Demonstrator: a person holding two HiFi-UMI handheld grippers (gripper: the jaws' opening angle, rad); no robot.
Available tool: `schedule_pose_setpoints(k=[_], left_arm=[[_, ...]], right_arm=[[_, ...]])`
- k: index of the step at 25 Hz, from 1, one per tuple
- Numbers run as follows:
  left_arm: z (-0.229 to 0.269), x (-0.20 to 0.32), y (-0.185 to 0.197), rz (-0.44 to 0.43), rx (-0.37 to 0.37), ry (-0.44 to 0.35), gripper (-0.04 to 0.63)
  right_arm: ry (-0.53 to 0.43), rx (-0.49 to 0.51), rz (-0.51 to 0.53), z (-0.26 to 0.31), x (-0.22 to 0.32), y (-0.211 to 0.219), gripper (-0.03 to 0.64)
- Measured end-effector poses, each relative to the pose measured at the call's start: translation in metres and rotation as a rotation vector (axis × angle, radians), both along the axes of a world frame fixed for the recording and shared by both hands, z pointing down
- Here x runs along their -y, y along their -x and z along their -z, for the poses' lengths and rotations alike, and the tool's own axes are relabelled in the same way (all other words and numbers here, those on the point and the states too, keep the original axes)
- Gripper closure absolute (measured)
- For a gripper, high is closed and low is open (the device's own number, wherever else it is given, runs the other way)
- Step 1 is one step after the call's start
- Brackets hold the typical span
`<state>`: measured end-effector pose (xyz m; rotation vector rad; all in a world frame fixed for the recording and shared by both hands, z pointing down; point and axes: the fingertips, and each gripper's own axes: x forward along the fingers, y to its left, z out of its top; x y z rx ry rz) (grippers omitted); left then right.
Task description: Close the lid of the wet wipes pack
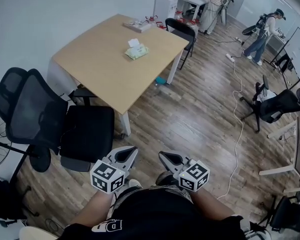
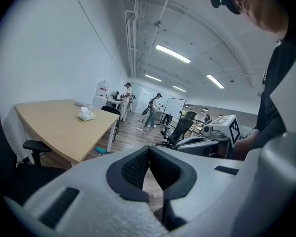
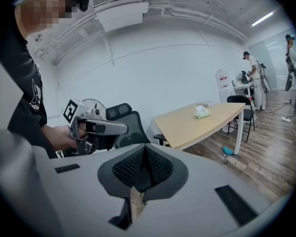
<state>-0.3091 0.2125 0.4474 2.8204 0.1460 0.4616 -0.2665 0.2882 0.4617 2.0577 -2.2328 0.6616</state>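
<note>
Left tongs (image 1: 131,152) and right tongs (image 1: 163,156) were both clenched, pads pressed tip to tip with nothing caught between them. Each gripper view showed only floor through the small gap below the meeting point. They hung side by side, low and close to the person's body, over the wooden floor (image 1: 200,109).

On the far side of the scene, the wet wipes pack (image 1: 136,51) lay on the pale wooden worktop (image 1: 95,66), towards its far right part and well apart from both tongs. A white flap (image 1: 134,42) rose from the top of the pack. It looked like the lid standing open, or a wipe pulled up, though it was too small to tell which. A black office chair (image 1: 55,121) stood at the worktop's near left corner, between the person and the pack.

Judged from this, nothing of the task was done. The pack was untouched, its lid apparently not shut, and the whole job remained: walk up to the worktop, bring a tongs over the pack, then press the lid flat until it seated.
</note>
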Motion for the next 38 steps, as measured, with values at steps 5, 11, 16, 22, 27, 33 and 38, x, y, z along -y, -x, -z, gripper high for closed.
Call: schedule_pose_setpoints(k=[5, 11, 16, 22, 27, 33, 38], left_arm=[[-0.010, 0.004, 0.003, -0.016, 0.011, 0.024, 0.578], [-0.011, 0.014, -0.017, -0.008, 0.003, 0.031, 0.578], [-0.005, 0.026, -0.046, 0.016, -0.004, 0.014, 0.578], [0.001, 0.051, -0.092, 0.065, 0.001, 0.008, 0.578], [0.002, 0.066, -0.137, 0.094, 0.008, 0.006, 0.578], [0.009, 0.079, -0.185, 0.122, -0.008, -0.014, 0.578], [0.011, 0.084, -0.220, 0.135, -0.004, -0.022, 0.578]], right_arm=[[0.019, 0.012, -0.025, -0.005, 0.003, -0.001, 0.611], [0.020, 0.014, -0.028, -0.006, 0.013, -0.021, 0.611], [-0.003, 0.013, -0.010, -0.002, 0.033, -0.058, 0.611], [-0.030, 0.021, 0.017, 0.006, 0.062, -0.112, 0.611], [-0.041, 0.028, 0.049, 0.009, 0.080, -0.156, 0.611], [-0.055, 0.027, 0.066, 0.012, 0.092, -0.204, 0.611], [-0.054, 0.036, 0.072, 0.012, 0.095, -0.239, 0.611]])
